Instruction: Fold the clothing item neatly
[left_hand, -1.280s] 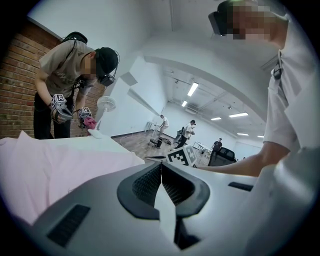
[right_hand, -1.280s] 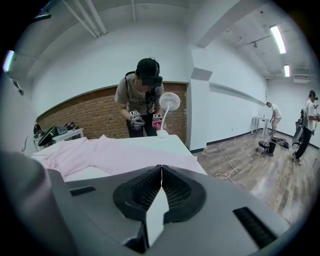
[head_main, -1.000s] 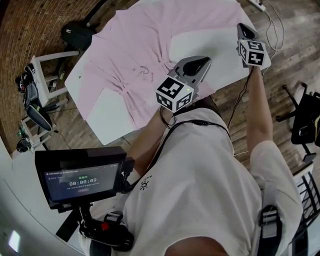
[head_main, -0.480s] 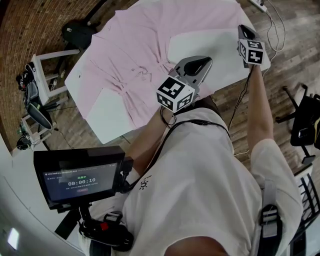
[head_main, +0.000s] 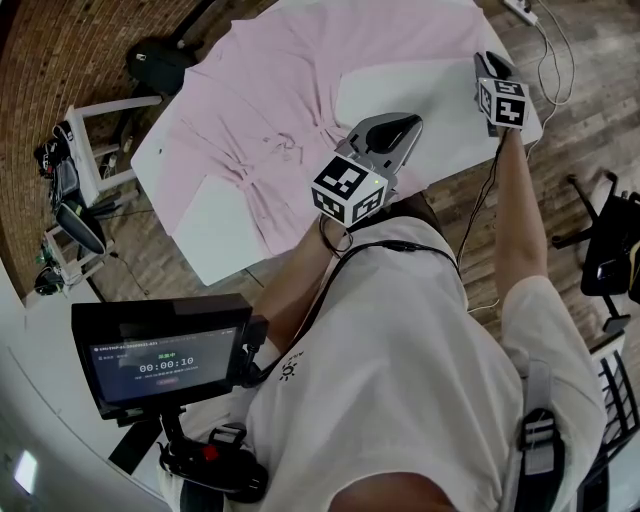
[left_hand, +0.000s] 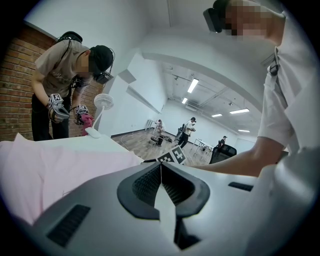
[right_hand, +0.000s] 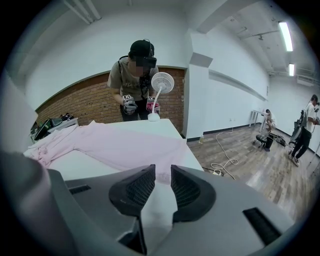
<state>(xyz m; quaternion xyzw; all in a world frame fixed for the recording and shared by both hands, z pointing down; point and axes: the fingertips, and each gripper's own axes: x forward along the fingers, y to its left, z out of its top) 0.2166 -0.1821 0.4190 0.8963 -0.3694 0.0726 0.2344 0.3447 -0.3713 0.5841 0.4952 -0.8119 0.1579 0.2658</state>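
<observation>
Left hand-held gripper (left_hand: 161, 166): jaws pressed fully together, the ribbed pads meeting in a single line with nothing caught between them.
Left hand-held gripper, place: in the head view the left hand-held gripper (head_main: 404, 126) is held over the near side of the bench (head_main: 440, 95), its tip where the cloth's near edge meets bare white top. I cannot tell whether it touches.
Right hand-held gripper (right_hand: 160, 176): jaws partly apart, having just been opening. Only bare bench (right_hand: 75, 162) shows through the gap, with the cloth's edge farther on. The pads grip nothing.
Right hand-held gripper, place: in the head view the right hand-held gripper (head_main: 487, 58) is at the bench's right-hand end, tilted downward over bare white top, just beside the cloth's edge.
Pink clothing item (head_main: 265, 85): lies spread over most of the bench, with a knot of wrinkles near its middle and bare white patches at the near left and near right. It fills the left of the left gripper view (left_hand: 50, 170) and runs across the bench ahead in the right gripper view (right_hand: 115, 145).
Fan (right_hand: 161, 82): small and white, standing upright at the far end of the bench.
Person (right_hand: 136, 70): stands behind the far end, bent toward the bench, with a gripper in each hand.
Screen (head_main: 165, 365): dark, mounted at the wearer's chest.
Surroundings: brick wall (head_main: 60, 60) to the left, wooden floor (head_main: 590, 130) to the right with a pale cable (head_main: 548, 45) trailing over it.
</observation>
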